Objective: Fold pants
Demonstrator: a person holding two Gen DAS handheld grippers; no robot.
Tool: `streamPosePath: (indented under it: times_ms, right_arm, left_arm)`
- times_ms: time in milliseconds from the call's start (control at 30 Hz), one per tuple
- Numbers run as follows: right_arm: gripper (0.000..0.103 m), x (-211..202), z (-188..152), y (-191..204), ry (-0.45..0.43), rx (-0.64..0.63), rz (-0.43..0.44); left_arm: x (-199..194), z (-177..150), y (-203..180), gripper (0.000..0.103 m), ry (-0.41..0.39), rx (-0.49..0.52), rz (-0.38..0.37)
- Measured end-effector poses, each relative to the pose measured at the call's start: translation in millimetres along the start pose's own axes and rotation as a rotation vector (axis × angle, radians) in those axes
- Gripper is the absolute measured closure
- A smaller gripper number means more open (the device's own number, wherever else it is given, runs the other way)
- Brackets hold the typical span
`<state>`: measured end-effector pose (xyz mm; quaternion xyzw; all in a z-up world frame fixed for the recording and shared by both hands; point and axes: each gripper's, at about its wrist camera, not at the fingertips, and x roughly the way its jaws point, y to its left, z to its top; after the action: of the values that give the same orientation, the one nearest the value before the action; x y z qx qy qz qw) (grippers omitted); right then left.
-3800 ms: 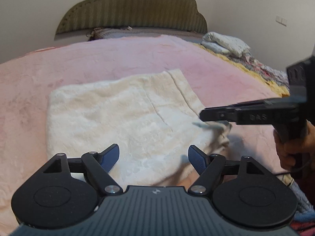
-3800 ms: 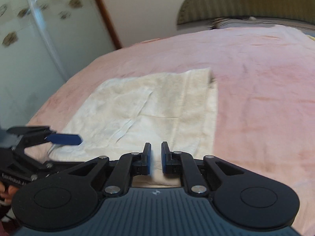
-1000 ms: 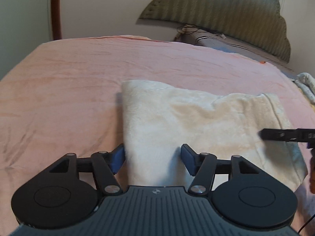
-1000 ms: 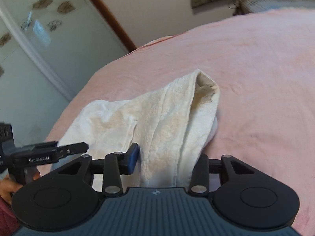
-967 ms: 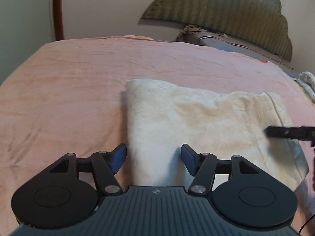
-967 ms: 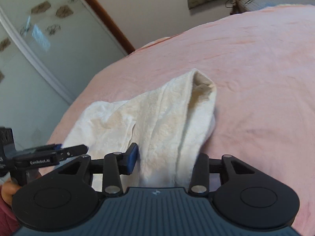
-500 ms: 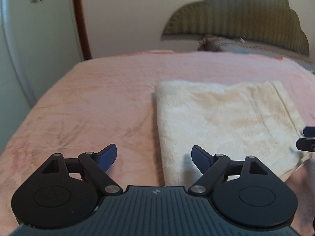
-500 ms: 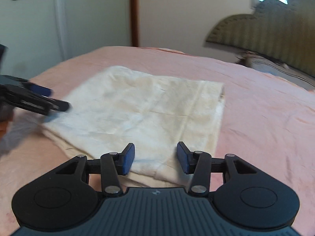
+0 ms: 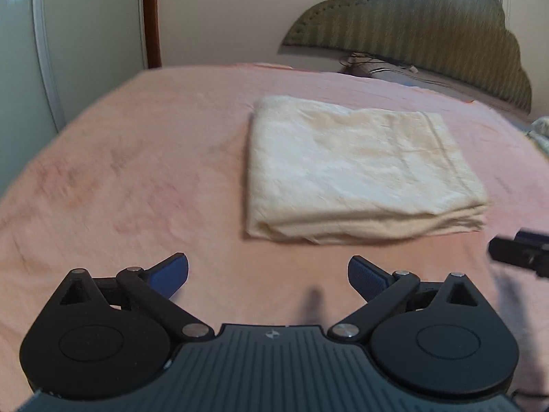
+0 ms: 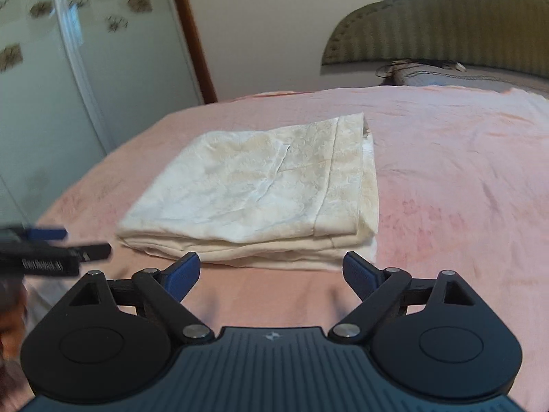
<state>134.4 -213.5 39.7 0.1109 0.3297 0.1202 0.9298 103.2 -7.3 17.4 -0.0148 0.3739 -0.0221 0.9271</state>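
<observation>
Two grippers, and both are spread wide with nothing between their blue pads. Over on the left gripper [image 9: 268, 276], the jaws gape above bare pink bedspread [image 9: 137, 158], touching no cloth at all. Same story on the right gripper [image 10: 271, 273]: jaws wide apart, empty, parked just short of the near edge of the pants [image 10: 264, 185], close but not in contact as far as the view shows.

And there are the pants, cream-coloured, lying as a flat stacked rectangle around the middle of the bed, layers showing along the near edge, hem band running down the right side. Each gripper peeks into the other's view at the side, level with that near edge.

By the look of it the folding is done or nearly so, and the step in hand is a clean let-go and pull-back. To do that well: keep the jaws wide, lift straight away from the bundle, and do not drag a fingertip through that near edge, because soft layered cloth like this will slide and fan open at the slightest snag. Beyond the bedspread, a padded headboard [image 9: 429, 27] and a pale wardrobe door [image 10: 68, 68].
</observation>
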Motion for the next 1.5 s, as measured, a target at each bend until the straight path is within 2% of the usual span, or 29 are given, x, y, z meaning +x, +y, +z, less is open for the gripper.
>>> streamPosePath:
  times_ms: [67,133,200,300,333,367,433,467,500,533,567,600,633,667,767,900,1000,1500]
  right_arm:
    - [0.001,-6.1,-7.5,12.9,0.061,0.033,-0.018]
    - [0.001,-11.4,-14.7,26.9,0.107,0.011,-0.018]
    - [0.001,-21.1,-19.8,43.5,0.101,-0.065,-0.034]
    - [0.001,-41.5,-19.4,67.8,0.043,-0.212,-0.118]
    - [0.001,-50.8,-15.0,69.2,0.017,-0.195,-0.088]
    - [0.001,-59.7,-8.9,63.3,0.0,-0.118,0.011]
    - [0.0,-63.3,-1.3,38.8,-0.002,0.101,0.266]
    - [0.0,-58.0,-2.0,29.2,0.0,0.168,0.334]
    - [0.0,-50.4,-3.6,26.5,0.013,0.171,0.297]
    - [0.0,-41.9,-6.6,28.1,0.029,0.138,0.186]
    - [0.0,-31.7,-12.0,33.6,0.039,0.076,0.025]
    - [0.0,-22.3,-18.4,37.8,0.039,0.013,-0.1]
    - [0.0,-15.0,-24.5,39.7,0.034,-0.029,-0.16]
    - [0.0,-9.9,-29.8,39.3,0.028,-0.044,-0.177]
    - [0.0,0.9,-39.4,31.1,0.026,0.002,-0.141]
    - [0.0,9.0,-44.5,26.2,0.018,-0.024,-0.197]
    - [0.0,10.3,-45.0,21.2,0.004,-0.03,-0.209]
    - [0.0,21.2,-55.2,15.2,0.012,-0.046,-0.197]
  left_arm:
    - [-0.2,-7.9,-4.6,0.002,0.024,0.001,-0.017]
    - [1.6,-15.6,-10.6,0.002,0.047,0.021,0.003]
    - [1.8,-23.4,-15.3,0.002,0.057,0.043,0.007]
    - [0.8,-29.7,-16.0,0.002,0.056,0.049,0.007]
    - [1.0,-30.8,-15.9,0.002,0.052,0.048,0.011]
    - [1.5,-31.8,-15.9,0.002,0.049,0.044,0.021]
    - [4.0,-32.7,-15.3,0.002,0.05,0.036,0.034]
    - [5.1,-33.5,-15.1,0.002,0.05,0.029,0.035]
    - [6.4,-34.0,-14.5,0.002,0.051,0.022,0.036]
    - [7.7,-35.1,-15.0,0.002,0.054,0.02,0.039]
    - [8.8,-36.3,-15.8,0.002,0.057,0.021,0.044]
    - [8.8,-37.6,-17.5,0.002,0.053,0.027,0.049]
    - [8.8,-38.8,-19.2,0.002,0.047,0.037,0.055]
    - [8.7,-39.6,-21.1,0.002,0.041,0.049,0.06]
    - [8.8,-40.6,-24.6,0.002,0.028,0.069,0.064]
    - [11.1,-42.8,-27.0,0.002,0.012,0.067,0.062]
    - [13.0,-44.0,-27.8,0.001,0.004,0.063,0.067]
    - [15.2,-52.3,-26.9,0.0,-0.043,0.058,0.075]
